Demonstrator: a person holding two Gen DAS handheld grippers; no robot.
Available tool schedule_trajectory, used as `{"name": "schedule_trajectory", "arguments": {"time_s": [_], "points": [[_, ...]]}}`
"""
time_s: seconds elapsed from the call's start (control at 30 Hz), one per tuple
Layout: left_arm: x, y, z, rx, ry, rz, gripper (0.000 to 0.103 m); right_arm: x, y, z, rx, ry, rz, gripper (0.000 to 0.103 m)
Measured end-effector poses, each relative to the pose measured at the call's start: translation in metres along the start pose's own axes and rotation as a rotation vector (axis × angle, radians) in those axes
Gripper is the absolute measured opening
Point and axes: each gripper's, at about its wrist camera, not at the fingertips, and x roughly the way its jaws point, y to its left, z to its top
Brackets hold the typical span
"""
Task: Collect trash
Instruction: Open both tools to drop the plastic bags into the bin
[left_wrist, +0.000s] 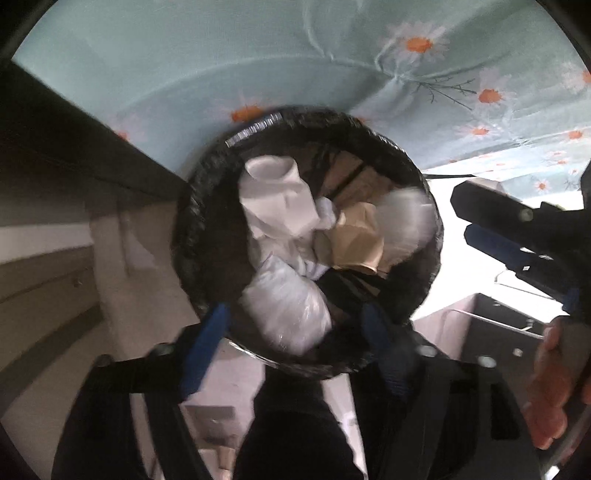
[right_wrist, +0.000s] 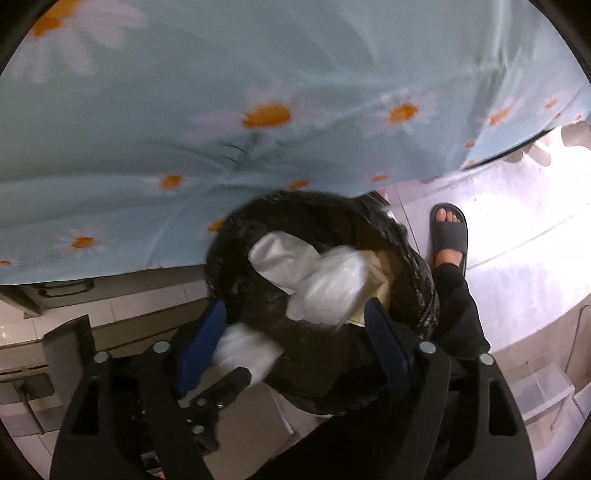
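**Both grippers spread over the lined bin**

The trash bin (left_wrist: 306, 240) — round, lined with a black bag — sits on the floor right against the hanging daisy-print sheet (left_wrist: 258, 59). Inside it you can see a white wrapper (left_wrist: 277, 199), a crumpled clear plastic bag (left_wrist: 288, 306) and brown paper (left_wrist: 354, 236) piled together.

Your left gripper (left_wrist: 295, 339) points steeply down at the near rim, its blue fingers spread wide; the clear bag lies between them in the picture, but neither pad presses on it. Your right gripper (right_wrist: 295, 339) is likewise spread over the bin's near side, gripping nothing — a blurred clear plastic piece (right_wrist: 328, 288) shows between its fingers, and whether it touches them you cannot tell.

To the right of the bin stands a foot in a dark slipper (right_wrist: 448, 236) on the pale floor (right_wrist: 517, 229).
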Motion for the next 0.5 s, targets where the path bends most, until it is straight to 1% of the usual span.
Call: {"name": "schedule_trajectory", "arguments": {"time_s": [0.07, 0.27, 0.5], "points": [[-0.006, 0.001, 0.002, -0.001, -0.011, -0.025, 0.077, -0.005, 0.004, 0.001, -0.001, -0.002, 0.019, 0.077], [-0.016, 0.002, 0.003, 0.014, -0.038, -0.007, 0.077, -0.012, 0.013, 0.0, -0.02, -0.011, 0.033, 0.077], [-0.032, 0.007, 0.0, 0.006, -0.068, -0.018, 0.077, -0.017, 0.017, -0.007, -0.025, -0.02, 0.029, 0.077]]}}
